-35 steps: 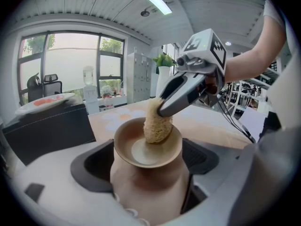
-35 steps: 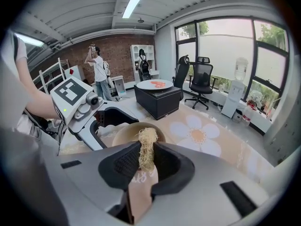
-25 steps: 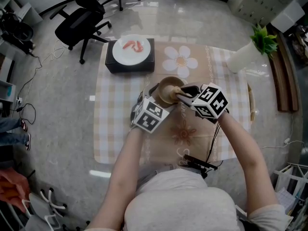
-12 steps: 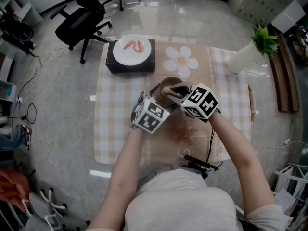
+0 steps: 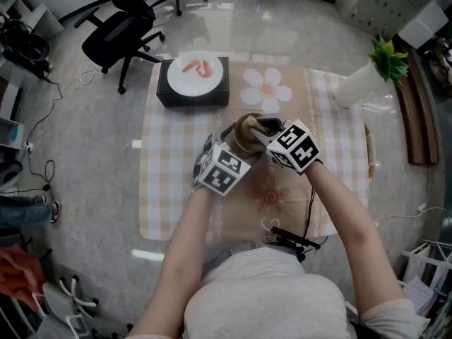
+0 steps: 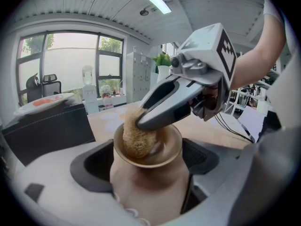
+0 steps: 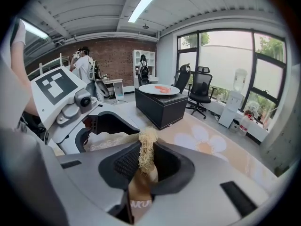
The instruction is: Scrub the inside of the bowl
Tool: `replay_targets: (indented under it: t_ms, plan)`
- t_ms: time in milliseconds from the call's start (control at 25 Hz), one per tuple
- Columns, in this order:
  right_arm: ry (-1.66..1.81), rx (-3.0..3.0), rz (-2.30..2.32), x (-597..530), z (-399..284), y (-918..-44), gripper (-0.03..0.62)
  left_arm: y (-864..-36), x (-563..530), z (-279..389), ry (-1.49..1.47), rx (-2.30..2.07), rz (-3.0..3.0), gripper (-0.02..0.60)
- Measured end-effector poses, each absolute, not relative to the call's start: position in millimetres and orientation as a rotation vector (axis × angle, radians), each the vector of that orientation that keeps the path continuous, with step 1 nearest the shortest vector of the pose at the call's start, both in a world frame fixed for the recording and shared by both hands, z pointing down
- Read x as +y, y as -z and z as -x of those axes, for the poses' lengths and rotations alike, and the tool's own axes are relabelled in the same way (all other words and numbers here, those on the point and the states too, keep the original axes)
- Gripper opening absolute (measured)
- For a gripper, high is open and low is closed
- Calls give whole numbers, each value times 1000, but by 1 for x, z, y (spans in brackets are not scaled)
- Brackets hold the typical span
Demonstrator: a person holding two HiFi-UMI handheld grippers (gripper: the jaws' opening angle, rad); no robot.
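Note:
A tan bowl (image 5: 244,134) is held above the table, tilted, with my left gripper (image 5: 227,145) shut on its body. In the left gripper view the bowl (image 6: 150,185) fills the space between the jaws of the left gripper (image 6: 146,163). A straw-coloured loofah scrubber (image 6: 138,139) presses against the bowl's inner wall. My right gripper (image 5: 258,131) reaches into the bowl from the right and is shut on that scrubber. In the right gripper view the scrubber (image 7: 147,147) sticks up between the jaws of the right gripper (image 7: 146,166).
A black box (image 5: 168,94) carrying a white plate (image 5: 194,73) with red food stands at the table's far left. A white vase with a green plant (image 5: 361,80) is at the far right. A checked tablecloth (image 5: 166,189) covers the table. An office chair (image 5: 116,34) stands beyond.
My right gripper has shifted slightly left and farther into the bowl with the scrubber. The left gripper holds the bowl in nearly the same place.

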State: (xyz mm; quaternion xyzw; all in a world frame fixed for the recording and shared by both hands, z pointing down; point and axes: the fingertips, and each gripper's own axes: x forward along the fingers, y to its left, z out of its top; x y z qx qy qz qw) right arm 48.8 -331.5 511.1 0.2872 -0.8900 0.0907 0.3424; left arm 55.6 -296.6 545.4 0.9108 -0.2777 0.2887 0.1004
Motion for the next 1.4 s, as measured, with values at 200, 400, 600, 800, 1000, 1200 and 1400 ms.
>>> replay_targets:
  t_ms: [200,400,600,800,1000,1200,1400]
  plan:
    - [-215,-2248,-770,-333,-61,-512,78,-546,-297,-55,-856,-822,-2692,448]
    - [-216,-2191,-737,-329,-70,-511,78,-546,-297,-55,-859,-821,-2692,448]
    - [-289,-2193,-702,-319,-72,-510,78,-547,-297,-55,-862,-822,-2691,448]
    - [-399,-2255,-711,-310,-67,-509,78,-547,-297,-55,-864,-823,-2692,448]
    - [-438,-2297,-707,-304,-58,-508,77,-546,-297,-55,-861,-823,-2693,448]
    - [-487,-2352,-702,-305,-41,-508,77,-546,-297,-56,-859,-820,-2694,448]
    - [-488,-2385,-797,-323,-35,-503,78,-546,-297,-56,-859,-819,-2698,448]
